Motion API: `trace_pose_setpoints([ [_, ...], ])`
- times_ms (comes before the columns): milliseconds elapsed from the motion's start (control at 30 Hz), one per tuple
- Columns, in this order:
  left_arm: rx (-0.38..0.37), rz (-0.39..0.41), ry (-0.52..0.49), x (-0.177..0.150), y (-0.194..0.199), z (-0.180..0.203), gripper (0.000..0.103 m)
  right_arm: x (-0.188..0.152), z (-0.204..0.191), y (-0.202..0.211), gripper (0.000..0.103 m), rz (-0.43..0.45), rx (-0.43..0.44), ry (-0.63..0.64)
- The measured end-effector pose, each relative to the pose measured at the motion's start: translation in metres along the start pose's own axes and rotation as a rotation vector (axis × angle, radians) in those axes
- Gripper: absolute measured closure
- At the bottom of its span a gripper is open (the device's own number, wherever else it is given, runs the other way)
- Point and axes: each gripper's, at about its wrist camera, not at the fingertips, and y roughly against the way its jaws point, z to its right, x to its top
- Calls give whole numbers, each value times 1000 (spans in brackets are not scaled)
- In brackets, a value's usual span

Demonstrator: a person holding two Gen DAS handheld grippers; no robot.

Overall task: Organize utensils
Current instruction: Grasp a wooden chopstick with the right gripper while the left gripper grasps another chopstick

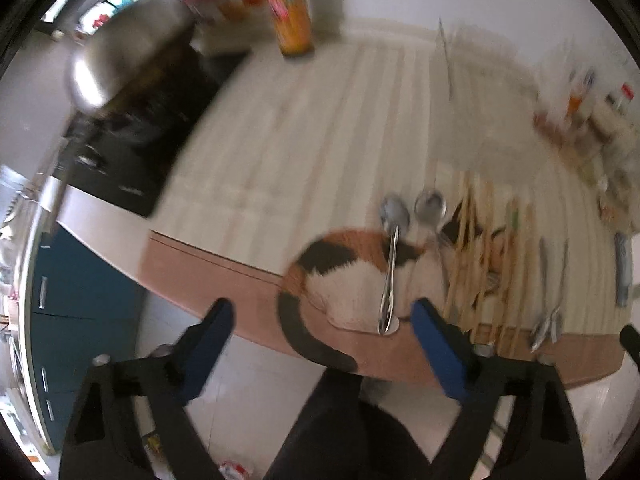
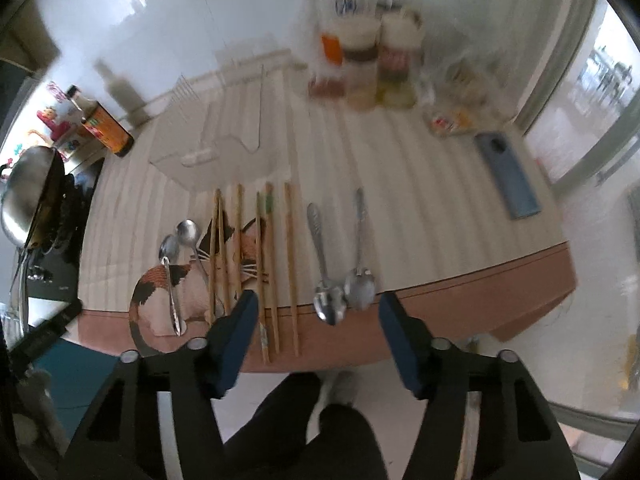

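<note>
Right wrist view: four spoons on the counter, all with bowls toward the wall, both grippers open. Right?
Not all. In the right wrist view, the two right spoons have bowls at the counter's near edge; only the two left spoons point bowls toward the wall. Both grippers, right and left, are open.

Your left black gripper with blue pads (image 1: 322, 320) and right black gripper with blue pads (image 2: 318, 312) both hover, jaws spread wide, gripping nothing.

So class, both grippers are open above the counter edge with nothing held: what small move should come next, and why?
Probably lower the right gripper onto the spoon lying between its open fingers. That spoon and its neighbour lie nearest, bowls at the counter's edge, while the chopsticks sit further left.
</note>
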Motion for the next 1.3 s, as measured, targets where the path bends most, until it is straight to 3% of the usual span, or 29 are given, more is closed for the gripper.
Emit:
trace_pose_setpoints([
  [67, -23, -63, -19, 6, -27, 8, 30, 5, -4, -22, 48, -43, -2, -12],
  [133, -34, -103, -35, 10, -44, 14, 33, 10, -6, -44, 49, -84, -10, -19],
  [433, -115, -167, -152, 33, -85, 60, 34, 33, -30, -141, 60, -244, -29, -19],
  [533, -150, -191, -195, 36, -93, 78, 41, 37, -39, -166, 62, -270, -58, -3],
  [567, -164, -202, -211, 39, -95, 84, 47, 37, -41, -173, 68, -279, -69, 1],
  [600, -176, -212, -228, 40, -97, 93, 49, 37, -43, -179, 79, -291, -74, 6],
  [633, -187, -218, -241, 42, -100, 99, 49, 37, -44, -181, 83, -288, -90, 9],
  [667, -198, -221, -252, 44, -101, 106, 51, 38, -45, -181, 95, -266, -111, 18],
  [767, -230, -231, -295, 50, -106, 129, 63, 39, -40, -185, 96, -282, -131, -5],
  [933, -230, -240, -347, 56, -123, 162, 70, 42, -26, -192, 96, -297, -133, -42],
  [1000, -202, -206, -386, 55, -122, 183, 74, 45, -24, -193, 96, -306, -134, -41],
  [1067, -170, -193, -391, 56, -121, 190, 95, 47, -21, -196, 96, -310, -141, -30],
  [1100, -158, -190, -389, 57, -122, 194, 99, 47, -22, -196, 96, -313, -145, -25],
  [1300, -140, -176, -357, 65, -106, 184, 99, 45, -28, -194, 96, -316, -127, -21],
])
